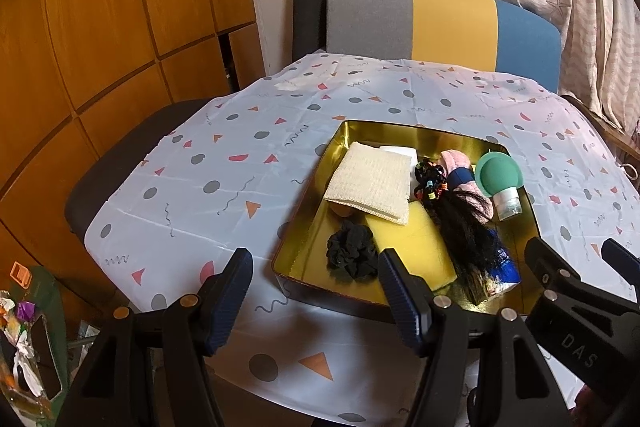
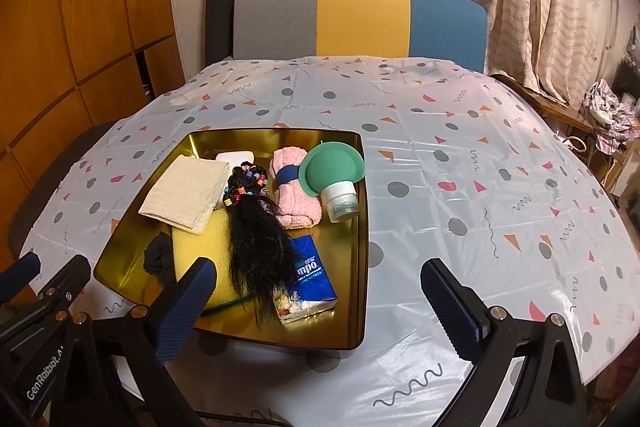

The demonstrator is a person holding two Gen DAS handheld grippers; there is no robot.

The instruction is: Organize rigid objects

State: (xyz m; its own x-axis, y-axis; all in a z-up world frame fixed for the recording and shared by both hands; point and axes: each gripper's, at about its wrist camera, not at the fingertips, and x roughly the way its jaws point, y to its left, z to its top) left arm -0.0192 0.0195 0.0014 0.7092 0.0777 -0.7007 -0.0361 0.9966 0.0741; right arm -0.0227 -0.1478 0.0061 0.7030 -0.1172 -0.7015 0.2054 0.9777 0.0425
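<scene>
Both tools stand wide and empty, the left tool [image 1: 316, 291] and right tool [image 2: 320, 303] low in frame. In the gold tray [image 2: 362, 227] at centre, the green-capped bottle [image 2: 334, 181] looks rigid, light and smooth; grip its clear neck, not the slippery dome

Partly hidden from me: yellow sponge [image 2: 218, 251], covered by the beige cloth [image 2: 186, 193] and the black hairpiece [image 2: 256, 247]; white block [image 2: 236, 157], only its top edge clear of the cloth; tissue pack [image 2: 310, 279], lettering half under hair; small orange item [image 1: 342, 211] beneath the cloth, unidentifiable. My right gripper [image 1: 582, 259] is cut off at the left-wrist view's edge.
</scene>
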